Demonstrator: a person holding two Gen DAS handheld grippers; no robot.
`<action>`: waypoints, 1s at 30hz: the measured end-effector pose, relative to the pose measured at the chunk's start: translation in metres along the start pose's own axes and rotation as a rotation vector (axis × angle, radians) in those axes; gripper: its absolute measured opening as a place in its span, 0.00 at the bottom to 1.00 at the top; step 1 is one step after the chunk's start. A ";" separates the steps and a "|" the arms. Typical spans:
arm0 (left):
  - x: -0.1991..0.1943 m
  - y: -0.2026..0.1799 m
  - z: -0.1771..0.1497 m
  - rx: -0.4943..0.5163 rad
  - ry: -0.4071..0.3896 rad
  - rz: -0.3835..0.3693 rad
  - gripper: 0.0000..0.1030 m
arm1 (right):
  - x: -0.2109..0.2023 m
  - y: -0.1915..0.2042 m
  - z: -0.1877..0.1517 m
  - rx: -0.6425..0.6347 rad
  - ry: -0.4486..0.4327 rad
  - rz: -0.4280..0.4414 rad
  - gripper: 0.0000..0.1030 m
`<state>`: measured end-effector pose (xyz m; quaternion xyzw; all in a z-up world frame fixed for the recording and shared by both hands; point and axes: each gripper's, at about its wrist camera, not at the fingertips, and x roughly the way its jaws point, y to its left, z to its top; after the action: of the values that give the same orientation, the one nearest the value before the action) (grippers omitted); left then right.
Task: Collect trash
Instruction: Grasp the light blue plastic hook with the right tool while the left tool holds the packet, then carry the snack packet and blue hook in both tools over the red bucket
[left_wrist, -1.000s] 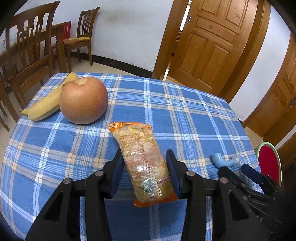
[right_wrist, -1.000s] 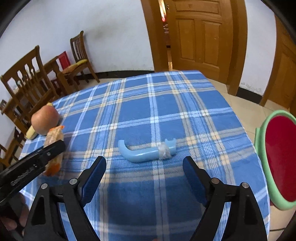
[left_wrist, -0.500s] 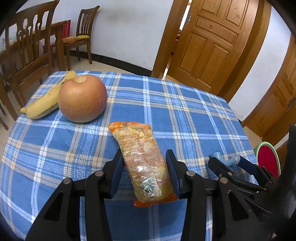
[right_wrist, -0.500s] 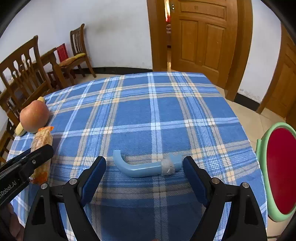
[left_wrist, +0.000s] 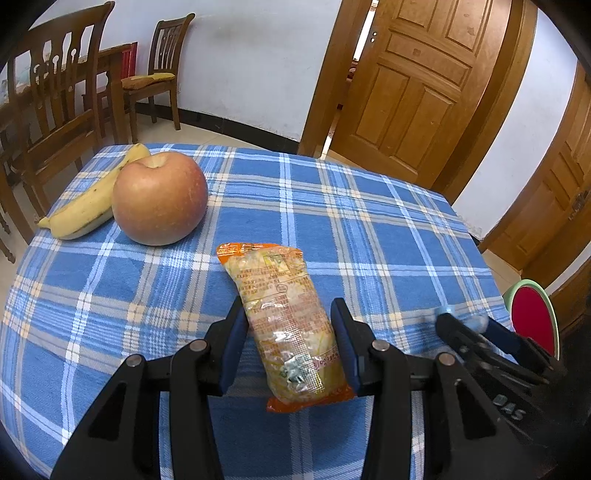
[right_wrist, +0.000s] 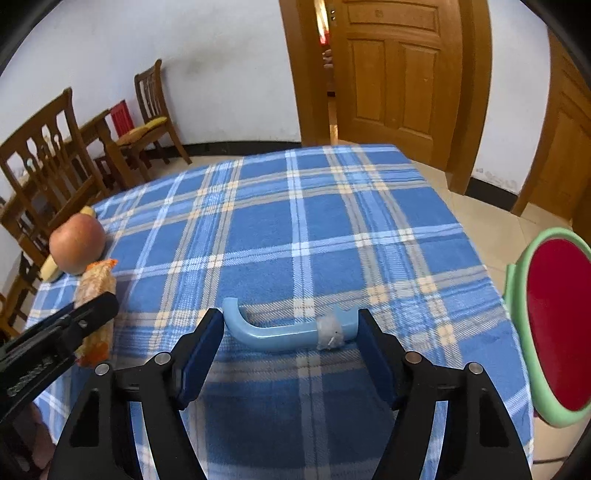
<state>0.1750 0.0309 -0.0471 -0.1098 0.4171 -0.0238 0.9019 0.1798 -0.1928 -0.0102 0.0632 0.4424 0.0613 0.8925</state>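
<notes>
A: So, how far along is the trash collecting?

B: Early, I'd judge. Both pieces of trash lie on the counter (left_wrist: 369, 236), on its blue plaid cloth. Nothing has reached the red bin with the green rim (right_wrist: 554, 354), which stands off the counter's right edge.

A: What does the left claw (left_wrist: 288, 339) have?

B: It's closed on the orange snack packet (left_wrist: 284, 317), pads against both sides near the packet's near end. The packet rests flat on the cloth, so it's gripped but not lifted.

A: And the right claw (right_wrist: 290, 332)?

B: Its jaws have just been closing, with the light-blue curved plastic piece (right_wrist: 288, 330) between them. The right pad is at, perhaps touching, the taped end; the left pad is just beside the bent end, a sliver of gap showing. I'd call it still open, not yet gripping.

A: Anything else there?

B: An apple (left_wrist: 159, 199) and a banana (left_wrist: 92, 203), touching each other at the far left. Those aren't trash, I'd say, so they stay.

A: What remains?

B: Finishing the right grip, lifting both pieces, and carrying them to the bin.
</notes>
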 end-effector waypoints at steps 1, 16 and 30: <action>0.000 -0.001 0.000 0.002 0.001 -0.005 0.44 | -0.005 -0.001 0.000 0.007 -0.008 0.004 0.71; -0.005 -0.015 -0.004 0.041 -0.005 -0.046 0.44 | -0.081 -0.036 -0.017 0.137 -0.127 0.039 0.72; -0.013 -0.047 -0.008 0.121 -0.002 -0.076 0.44 | -0.128 -0.102 -0.029 0.266 -0.210 -0.049 0.72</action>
<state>0.1632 -0.0142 -0.0323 -0.0710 0.4096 -0.0828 0.9057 0.0852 -0.3130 0.0547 0.1759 0.3523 -0.0266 0.9188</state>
